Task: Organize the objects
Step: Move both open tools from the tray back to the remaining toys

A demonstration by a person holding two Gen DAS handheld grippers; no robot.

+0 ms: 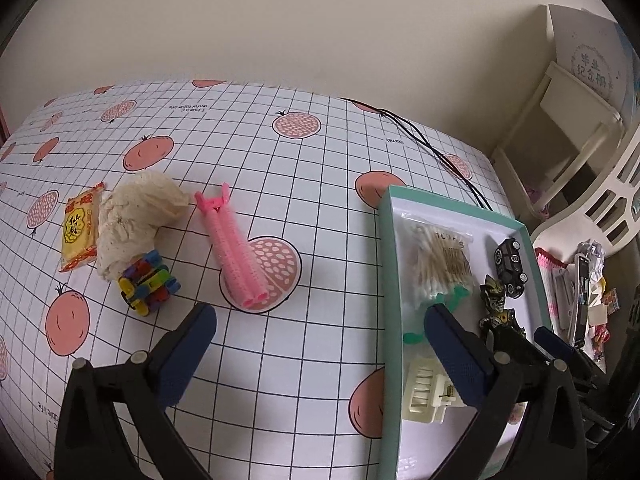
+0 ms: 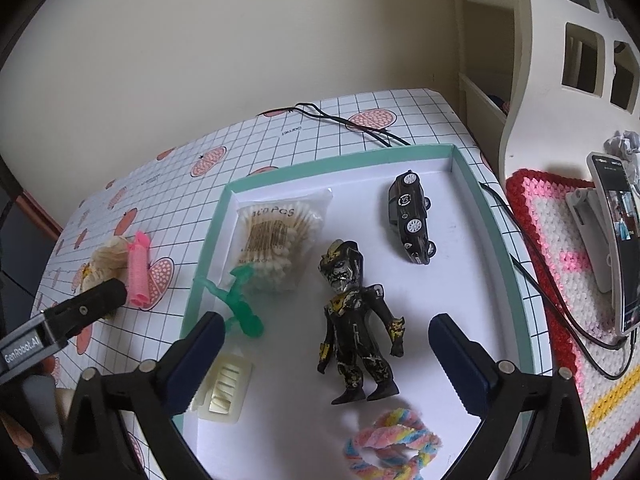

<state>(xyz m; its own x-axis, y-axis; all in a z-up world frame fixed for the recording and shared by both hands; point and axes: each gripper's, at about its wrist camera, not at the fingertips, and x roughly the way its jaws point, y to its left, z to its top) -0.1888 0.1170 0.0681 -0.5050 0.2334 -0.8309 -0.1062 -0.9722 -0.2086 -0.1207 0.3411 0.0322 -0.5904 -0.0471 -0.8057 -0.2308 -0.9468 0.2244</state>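
Note:
A teal-rimmed white box (image 2: 400, 154) holds a cotton swab bag (image 2: 276, 236), a black toy car (image 2: 412, 216), a black-and-gold figure (image 2: 356, 320), a green plastic piece (image 2: 240, 304), a cream claw clip (image 2: 224, 388) and a pastel twisted cord (image 2: 392, 444). My right gripper (image 2: 328, 356) is open over the box; the figure lies between its fingers, untouched. My left gripper (image 1: 320, 344) is open and empty, straddling the box's left rim (image 1: 390, 280). On the tablecloth lie pink hair rollers (image 1: 236, 248), a crumpled cream cloth (image 1: 136, 216), a yellow snack packet (image 1: 80, 228) and a colourful block toy (image 1: 148, 282).
Black cables (image 1: 432, 148) run across the table's far right corner behind the box. Beside the table's right edge a phone on a stand (image 2: 618, 240) sits on a crocheted mat (image 2: 560, 272). A white cut-out panel (image 2: 560, 60) stands behind it.

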